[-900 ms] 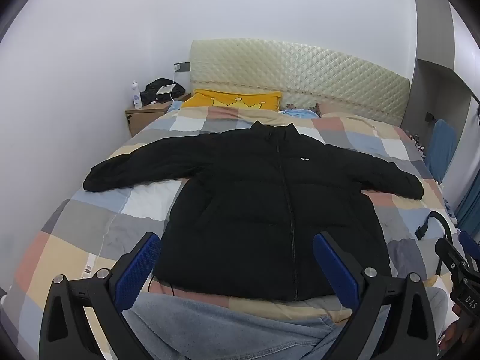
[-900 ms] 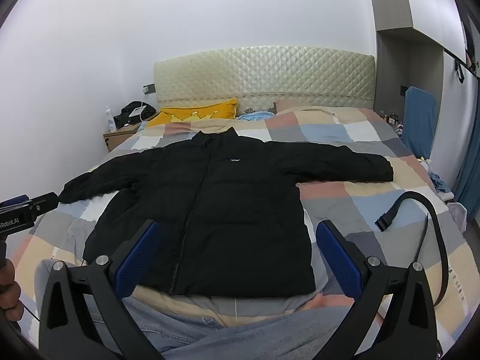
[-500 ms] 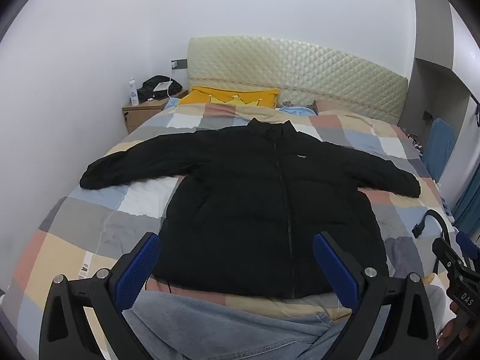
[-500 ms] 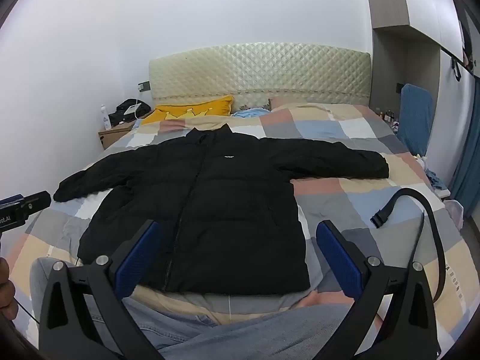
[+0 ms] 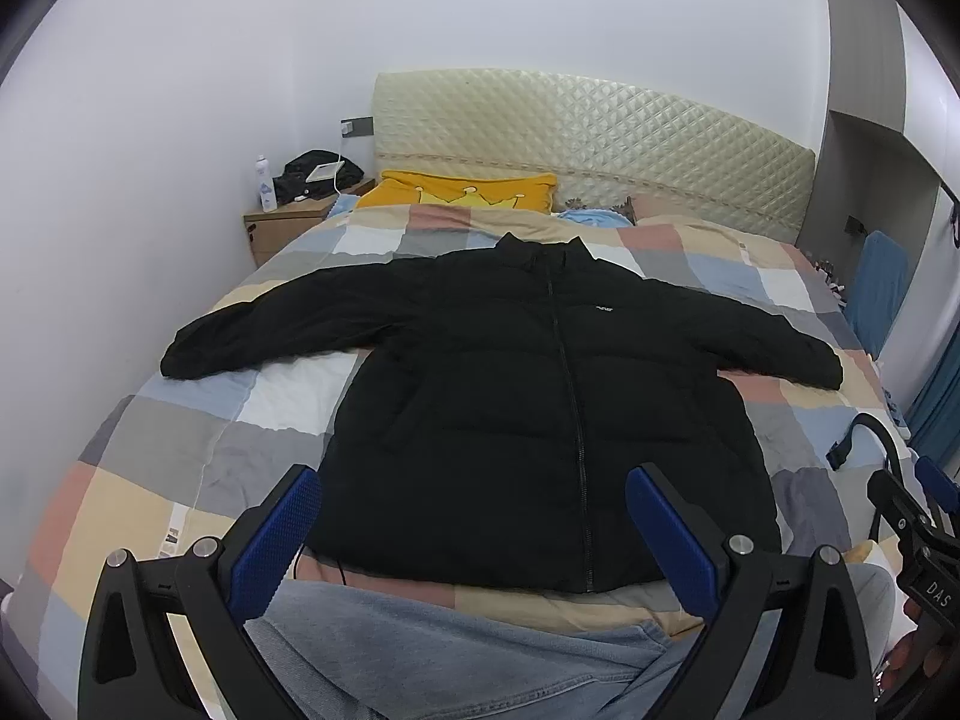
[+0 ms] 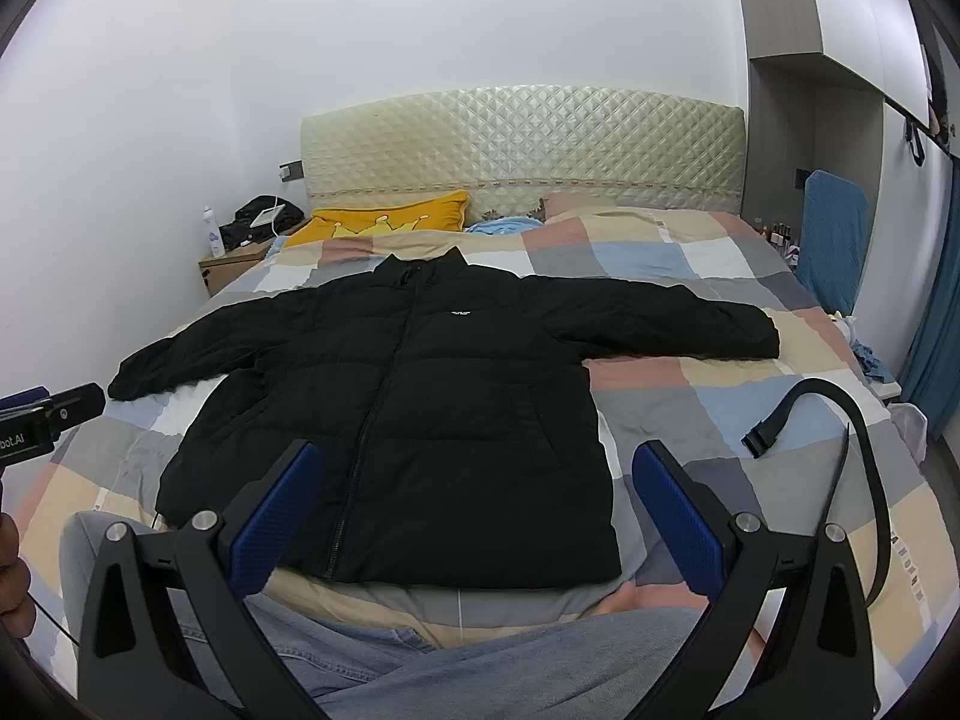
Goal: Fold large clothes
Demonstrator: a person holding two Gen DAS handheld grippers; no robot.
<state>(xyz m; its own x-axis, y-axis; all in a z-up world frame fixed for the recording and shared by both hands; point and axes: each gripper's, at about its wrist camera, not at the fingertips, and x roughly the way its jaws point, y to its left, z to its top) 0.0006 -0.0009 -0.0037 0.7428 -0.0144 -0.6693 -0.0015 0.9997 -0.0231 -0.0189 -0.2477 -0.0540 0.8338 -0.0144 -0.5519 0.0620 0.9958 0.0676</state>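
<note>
A black puffer jacket [image 5: 516, 384] lies flat, front up and zipped, on the checked bedspread [image 5: 180, 456], with both sleeves spread out sideways; it also shows in the right wrist view [image 6: 420, 408]. My left gripper [image 5: 474, 531] is open and empty, held above the jacket's hem. My right gripper [image 6: 477, 504] is open and empty too, above the hem, apart from the fabric.
A pair of blue jeans [image 5: 456, 654] lies at the near edge of the bed below the hem. A black strap [image 6: 840, 450] curls on the bed's right side. A yellow pillow [image 5: 462, 198] lies by the headboard. A wooden nightstand [image 5: 282, 228] stands at the left wall.
Both views have shifted slightly, with the jacket sitting a little lower and closer. Both grippers stay open. The jacket has not moved.
</note>
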